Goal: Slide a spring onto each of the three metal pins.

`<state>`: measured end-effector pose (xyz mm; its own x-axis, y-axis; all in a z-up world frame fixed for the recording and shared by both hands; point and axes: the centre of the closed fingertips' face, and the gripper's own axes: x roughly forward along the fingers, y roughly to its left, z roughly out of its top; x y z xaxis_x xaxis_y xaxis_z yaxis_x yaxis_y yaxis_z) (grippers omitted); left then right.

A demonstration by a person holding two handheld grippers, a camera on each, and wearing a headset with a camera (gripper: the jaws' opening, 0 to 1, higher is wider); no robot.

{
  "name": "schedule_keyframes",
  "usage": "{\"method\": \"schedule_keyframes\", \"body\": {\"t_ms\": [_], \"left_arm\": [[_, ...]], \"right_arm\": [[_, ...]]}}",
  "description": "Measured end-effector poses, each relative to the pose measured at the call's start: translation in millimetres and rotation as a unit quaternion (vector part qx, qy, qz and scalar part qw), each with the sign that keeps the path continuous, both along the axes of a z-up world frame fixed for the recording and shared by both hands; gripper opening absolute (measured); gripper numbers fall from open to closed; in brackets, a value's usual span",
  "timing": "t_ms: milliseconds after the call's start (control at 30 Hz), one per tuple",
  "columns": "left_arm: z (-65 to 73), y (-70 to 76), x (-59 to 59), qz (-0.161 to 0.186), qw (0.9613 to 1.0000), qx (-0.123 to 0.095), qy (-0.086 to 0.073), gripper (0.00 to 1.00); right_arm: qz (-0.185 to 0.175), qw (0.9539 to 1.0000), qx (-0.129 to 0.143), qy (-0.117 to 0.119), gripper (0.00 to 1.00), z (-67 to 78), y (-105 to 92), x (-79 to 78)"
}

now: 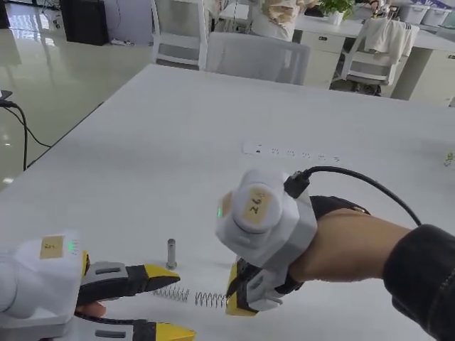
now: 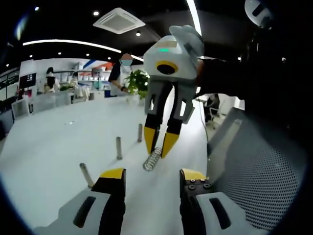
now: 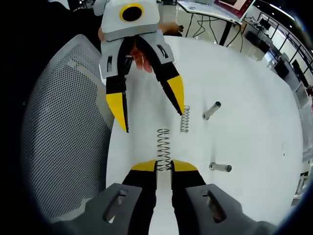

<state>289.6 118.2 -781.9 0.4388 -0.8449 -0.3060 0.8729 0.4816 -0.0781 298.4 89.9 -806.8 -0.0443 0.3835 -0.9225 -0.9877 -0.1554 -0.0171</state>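
One spring [image 3: 164, 142] tight in jaws of right gripper [image 3: 164, 167], tag "26" [image 1: 256, 206] atop; left gripper [image 1: 179, 302] jaws apart.

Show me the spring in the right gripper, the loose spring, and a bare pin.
Held spring [image 3: 164, 144]: right gripper view, coils just above the jaws.
Loose spring [image 3: 185, 119]: right gripper view, middle coils.
Bare pin [image 3: 221, 167]: right gripper view, middle of its shaft.
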Motion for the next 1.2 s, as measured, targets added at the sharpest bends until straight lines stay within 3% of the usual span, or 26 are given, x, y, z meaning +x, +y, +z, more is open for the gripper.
{"method": "schedule_keyframes", "body": {"t_ms": [533,1200], "left_arm": [[3.0,-10.8,-4.5,-0.029,0.9996,-0.001,-0.008,0.21],[2.8,-14.7,-6.5,-0.039,0.9991,0.002,-0.017,0.03]], "right_arm": [[0.028,0.9996,0.003,-0.007,0.08,10.9,6.7,-9.4],[0.065,0.9978,0.002,-0.013,0.08,10.5,5.7,-18.4]]}}
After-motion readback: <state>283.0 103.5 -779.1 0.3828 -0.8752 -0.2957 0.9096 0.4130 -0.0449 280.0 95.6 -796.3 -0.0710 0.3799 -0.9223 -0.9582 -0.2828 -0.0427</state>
